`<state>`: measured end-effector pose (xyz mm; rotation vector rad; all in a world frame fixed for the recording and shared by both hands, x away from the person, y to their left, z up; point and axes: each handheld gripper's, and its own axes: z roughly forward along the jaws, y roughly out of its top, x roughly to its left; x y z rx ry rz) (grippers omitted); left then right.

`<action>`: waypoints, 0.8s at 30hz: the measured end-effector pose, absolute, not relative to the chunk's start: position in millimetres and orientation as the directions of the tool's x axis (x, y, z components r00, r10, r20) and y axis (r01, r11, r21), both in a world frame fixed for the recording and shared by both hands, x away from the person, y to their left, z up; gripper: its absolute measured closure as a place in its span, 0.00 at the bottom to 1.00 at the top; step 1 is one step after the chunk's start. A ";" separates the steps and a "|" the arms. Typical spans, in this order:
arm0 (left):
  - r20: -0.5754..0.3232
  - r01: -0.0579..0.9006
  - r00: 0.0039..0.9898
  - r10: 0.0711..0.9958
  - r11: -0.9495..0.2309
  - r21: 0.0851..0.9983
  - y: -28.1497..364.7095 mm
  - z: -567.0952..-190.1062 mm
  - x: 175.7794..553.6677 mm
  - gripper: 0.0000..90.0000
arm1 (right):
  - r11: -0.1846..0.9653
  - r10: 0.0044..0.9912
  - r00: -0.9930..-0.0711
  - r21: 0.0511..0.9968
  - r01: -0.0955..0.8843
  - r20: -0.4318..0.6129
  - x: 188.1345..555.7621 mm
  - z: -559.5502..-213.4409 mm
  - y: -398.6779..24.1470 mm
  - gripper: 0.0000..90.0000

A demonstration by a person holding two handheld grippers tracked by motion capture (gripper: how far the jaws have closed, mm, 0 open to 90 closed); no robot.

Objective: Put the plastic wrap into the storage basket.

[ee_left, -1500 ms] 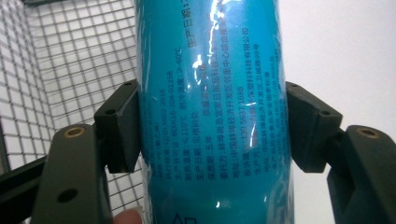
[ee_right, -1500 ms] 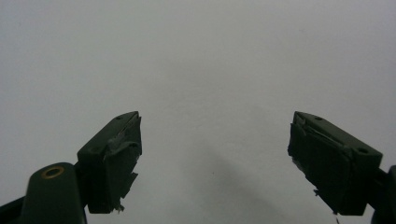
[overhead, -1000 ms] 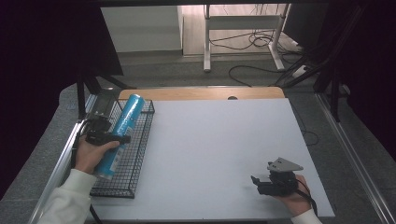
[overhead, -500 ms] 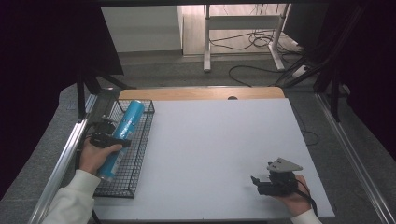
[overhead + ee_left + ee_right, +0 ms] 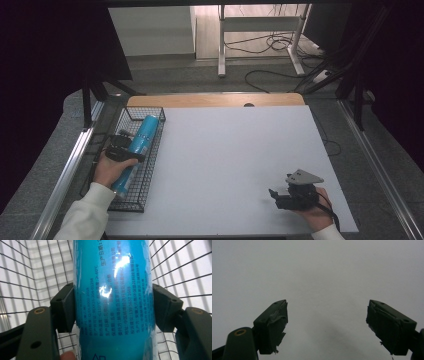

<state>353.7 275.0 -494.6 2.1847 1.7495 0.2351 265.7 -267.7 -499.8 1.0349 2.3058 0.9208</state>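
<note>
High view: the blue bottle [image 5: 139, 145] lies lengthwise in the wire basket [image 5: 150, 172] at the left edge of the worktop [image 5: 235, 165], so placement appears almost complete; release and withdrawal remain. The left tool [image 5: 121, 148] has just begun to open, its pads [image 5: 63, 308] at the bottle's sides. The right tool [image 5: 280, 196] rests near right, spread and empty.

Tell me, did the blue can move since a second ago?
Yes. The blue can, between the left gripper's fingers, has sunk into the wire basket. Its far end was above the basket's far rim; now it lies inside. The fingers have just been opening.
</note>
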 end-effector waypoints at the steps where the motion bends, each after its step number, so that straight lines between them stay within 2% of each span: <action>1: -0.056 0.911 0.228 0.972 -0.193 0.365 273.3 -494.5 353.1 0.34 | 0.496 0.776 -0.618 0.725 0.478 -0.124 265.7 -499.9 -267.7 0.20; 2: -0.043 0.886 0.205 0.978 -0.167 0.433 273.0 -484.1 349.7 0.34 | 0.497 0.776 -0.618 0.725 0.477 -0.125 265.6 -499.8 -267.9 0.20; 3: -0.056 0.872 0.210 0.976 -0.161 0.462 273.6 -475.8 347.7 0.34 | 0.496 0.776 -0.618 0.726 0.477 -0.125 265.7 -499.8 -267.9 0.20; 7: -0.046 0.834 0.245 0.969 -0.186 0.520 268.7 -455.2 338.5 0.29 | 0.501 0.773 -0.622 0.725 0.472 -0.129 265.1 -499.6 -267.0 0.20; 10: -0.066 0.819 0.266 0.962 -0.189 0.542 267.7 -450.7 334.1 0.25 | 0.504 0.771 -0.623 0.724 0.471 -0.131 264.3 -499.1 -267.2 0.20; 15: -0.161 0.778 0.343 0.926 -0.184 0.601 264.6 -448.0 323.4 0.21 | 0.495 0.775 -0.619 0.732 0.468 -0.127 265.3 -499.0 -268.6 0.20; 24: -0.225 0.718 0.441 0.869 -0.191 0.670 248.2 -450.8 305.7 0.21 | 0.473 0.764 -0.637 0.763 0.441 -0.105 266.2 -496.0 -267.1 0.20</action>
